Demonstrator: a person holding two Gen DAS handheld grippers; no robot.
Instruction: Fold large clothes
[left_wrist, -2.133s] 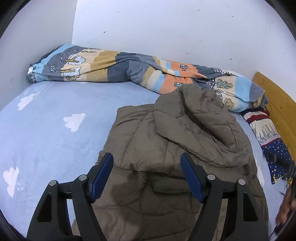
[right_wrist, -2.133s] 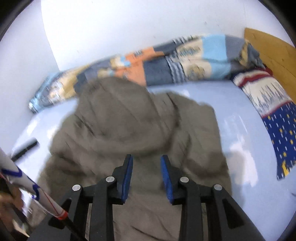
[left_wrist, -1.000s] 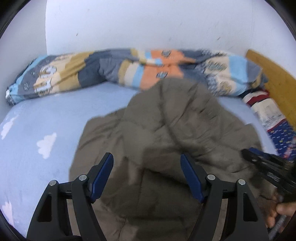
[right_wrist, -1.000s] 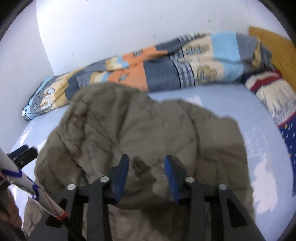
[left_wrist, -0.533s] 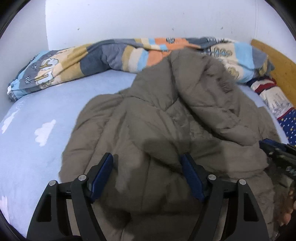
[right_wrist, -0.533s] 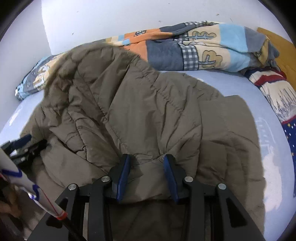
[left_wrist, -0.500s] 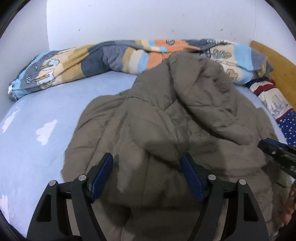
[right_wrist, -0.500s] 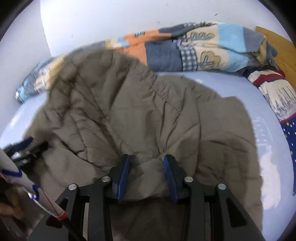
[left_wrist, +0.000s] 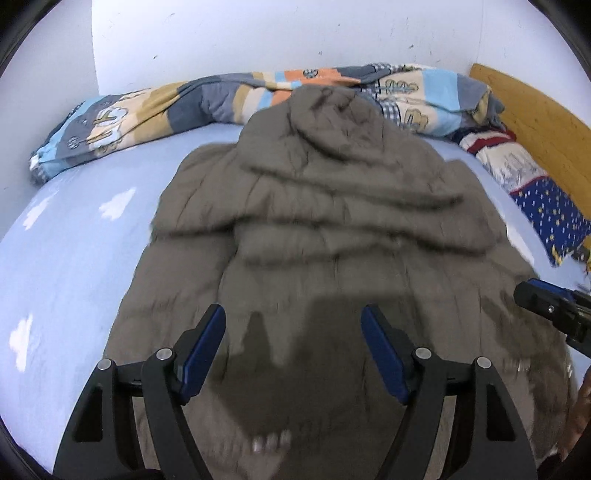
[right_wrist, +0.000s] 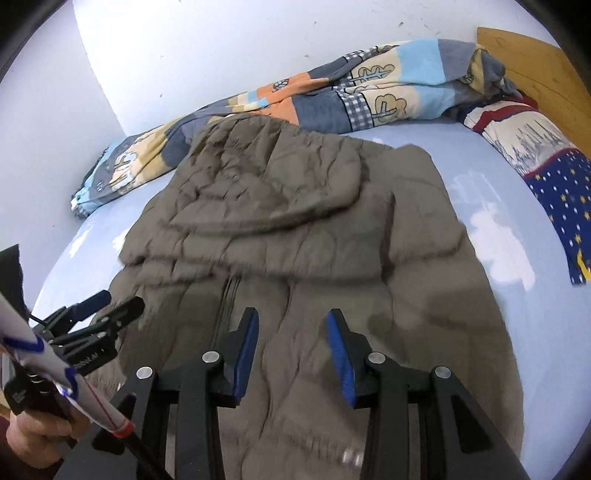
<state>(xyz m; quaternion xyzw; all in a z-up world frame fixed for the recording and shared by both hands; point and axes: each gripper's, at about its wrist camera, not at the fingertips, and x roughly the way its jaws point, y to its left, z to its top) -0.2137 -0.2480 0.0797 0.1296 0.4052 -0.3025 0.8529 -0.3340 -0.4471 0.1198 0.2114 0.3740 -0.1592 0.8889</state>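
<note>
Item: padded olive-brown jacket (left_wrist: 332, 229), large, hooded, lying spread on the pale blue bed (left_wrist: 74, 240), hood end toward the wall and touching the striped quilt (left_wrist: 155, 107) bunched there. Sleeves and hood appear folded in over the body; upper half rumpled and partly blurred.

Left gripper (left_wrist: 293, 347): jaws spread wide, nothing between them, poised above the near hem area. Right gripper (right_wrist: 291, 350): jaws parted more narrowly, pinching nothing, over the jacket's lower front beside the zip line.

Hazards (judged): the puffy fill springs back, so any fold may reopen once released; a grab through one layer only would drag the top layer and leave the rest; the two grippers sit close to one another and could clash on a shared pull.

Clearances: open sheet to the left of the jacket and a narrower strip to its right before the patterned pillow (right_wrist: 546, 155) and wooden headboard (left_wrist: 535, 110). Quilt blocks room beyond the hood. Near edge of the bed not visible.
</note>
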